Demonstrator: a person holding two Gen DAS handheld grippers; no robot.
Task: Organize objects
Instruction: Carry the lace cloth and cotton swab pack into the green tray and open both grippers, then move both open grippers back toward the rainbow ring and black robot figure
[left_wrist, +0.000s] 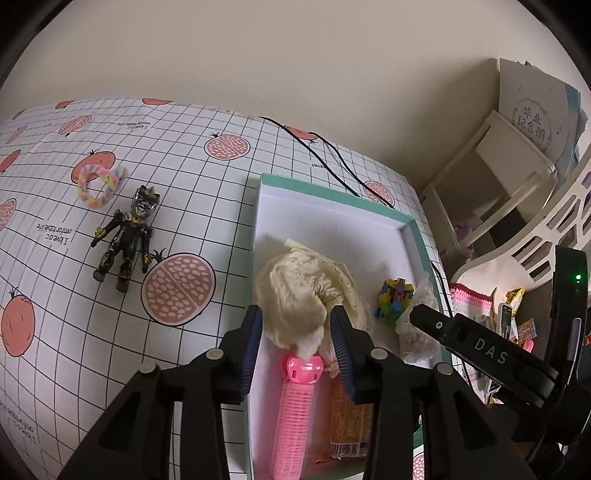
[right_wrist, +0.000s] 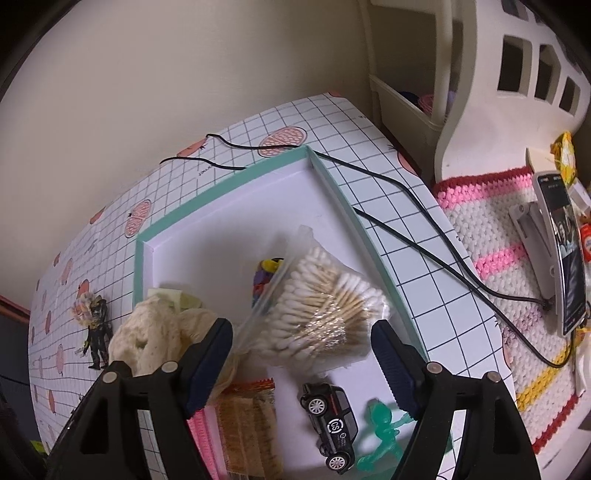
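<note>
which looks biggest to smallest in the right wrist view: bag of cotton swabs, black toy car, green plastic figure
1. Clear bag of wooden cotton swabs, clearly largest.
2. Black toy car and green plastic figure: similar; figure partly hidden, so unranked.

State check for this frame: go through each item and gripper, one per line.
Left gripper: open, around the cream fabric.
Right gripper: open, over the cotton swab bag.
Box: open, lidless.
Toy car: in box, on its side.
Black figure: lying on tablecloth, outside box.
Pastel ring: outside box.

Left gripper (left_wrist: 297, 328) jaws parted; right gripper (right_wrist: 301, 350) jaws wide apart.
</note>
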